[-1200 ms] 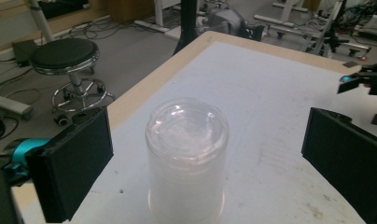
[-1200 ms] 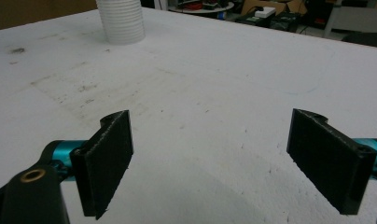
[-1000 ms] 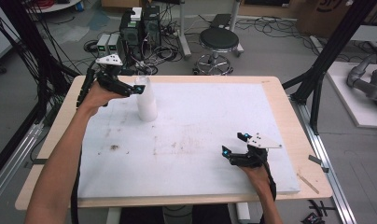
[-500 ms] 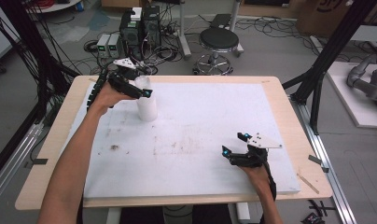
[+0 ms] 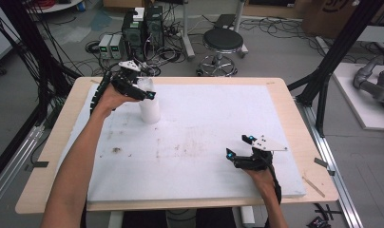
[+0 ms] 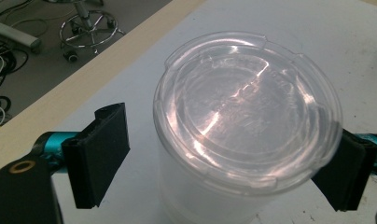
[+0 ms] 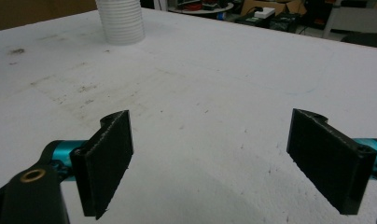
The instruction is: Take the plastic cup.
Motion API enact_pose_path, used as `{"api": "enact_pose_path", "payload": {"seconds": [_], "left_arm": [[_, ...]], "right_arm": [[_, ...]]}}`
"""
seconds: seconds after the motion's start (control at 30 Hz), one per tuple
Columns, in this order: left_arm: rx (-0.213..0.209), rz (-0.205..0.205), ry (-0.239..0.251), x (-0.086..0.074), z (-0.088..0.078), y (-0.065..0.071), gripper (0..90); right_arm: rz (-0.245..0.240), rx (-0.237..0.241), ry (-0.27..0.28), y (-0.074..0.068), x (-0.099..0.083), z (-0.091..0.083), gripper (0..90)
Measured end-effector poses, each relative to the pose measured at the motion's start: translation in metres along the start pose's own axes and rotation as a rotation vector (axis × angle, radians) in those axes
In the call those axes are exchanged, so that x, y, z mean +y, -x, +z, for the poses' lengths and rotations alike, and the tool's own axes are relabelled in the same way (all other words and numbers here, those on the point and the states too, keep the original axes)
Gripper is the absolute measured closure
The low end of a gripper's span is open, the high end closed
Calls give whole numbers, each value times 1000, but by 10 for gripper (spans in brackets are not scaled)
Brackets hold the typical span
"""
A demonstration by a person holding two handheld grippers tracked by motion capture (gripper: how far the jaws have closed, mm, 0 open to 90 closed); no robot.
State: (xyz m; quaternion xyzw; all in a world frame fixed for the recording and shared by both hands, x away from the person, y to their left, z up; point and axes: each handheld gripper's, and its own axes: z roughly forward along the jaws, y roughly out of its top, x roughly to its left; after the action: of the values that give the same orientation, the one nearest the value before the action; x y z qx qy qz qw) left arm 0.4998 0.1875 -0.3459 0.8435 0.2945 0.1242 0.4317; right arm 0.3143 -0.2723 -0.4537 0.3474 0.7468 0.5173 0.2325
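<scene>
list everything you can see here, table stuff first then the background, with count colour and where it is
cup: 1, translucent white with a clear lid, upright at the far left of the white board
white board: 1, white with dark smudges, covering most of the table
table: 1, light wood, centre of the high view
stool: 1, black seat on a chrome base, on the floor beyond the table
computer towers: 2, dark, on the floor beyond the table's far left
left gripper: 1, black jaws open, one on each side of the cup just below its lid
right gripper: 1, black jaws open, nothing between them, near right of the board
</scene>
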Motion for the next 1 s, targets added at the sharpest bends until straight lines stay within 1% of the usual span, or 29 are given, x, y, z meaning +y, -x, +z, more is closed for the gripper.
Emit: {"api": "enact_pose_path", "payload": {"seconds": [0.03, 0.13, 0.27, 0.33, 0.37, 0.43, 0.5, 0.73, 0.77, 1.0], "left_arm": [[-11, 12, -2, 0, 0, 1, 235], [-10, 9, -4, 0, 1, 1, 239], [-9, 10, -23, 0, 3, 2, 239], [-11, 11, -26, 0, 4, 3, 277], [-15, 24, -26, 0, 3, 3, 304], [-15, 26, -26, 1, 3, 3, 333], [-13, 31, -28, 1, 3, 3, 339], [-12, 27, -33, 2, 2, 4, 343], [-10, 32, -37, 2, 2, 4, 343], [-3, 25, -32, 10, -3, 6, 346]], "right_arm": [[-1, 0, 0, 0, 0, 0, 144], [1, 2, 1, 0, 0, 0, 144], [-2, 0, 1, 0, 0, 0, 144], [-1, 0, 0, 0, 0, 0, 144], [0, 0, 1, 0, 0, 0, 144], [-1, -1, 1, 0, 0, 0, 144], [-1, -1, 0, 0, 0, 0, 144], [-1, -2, -2, 0, 0, 0, 144], [-1, -2, -2, 0, 0, 0, 144], [-1, -3, -4, 0, 0, 1, 144]]}}
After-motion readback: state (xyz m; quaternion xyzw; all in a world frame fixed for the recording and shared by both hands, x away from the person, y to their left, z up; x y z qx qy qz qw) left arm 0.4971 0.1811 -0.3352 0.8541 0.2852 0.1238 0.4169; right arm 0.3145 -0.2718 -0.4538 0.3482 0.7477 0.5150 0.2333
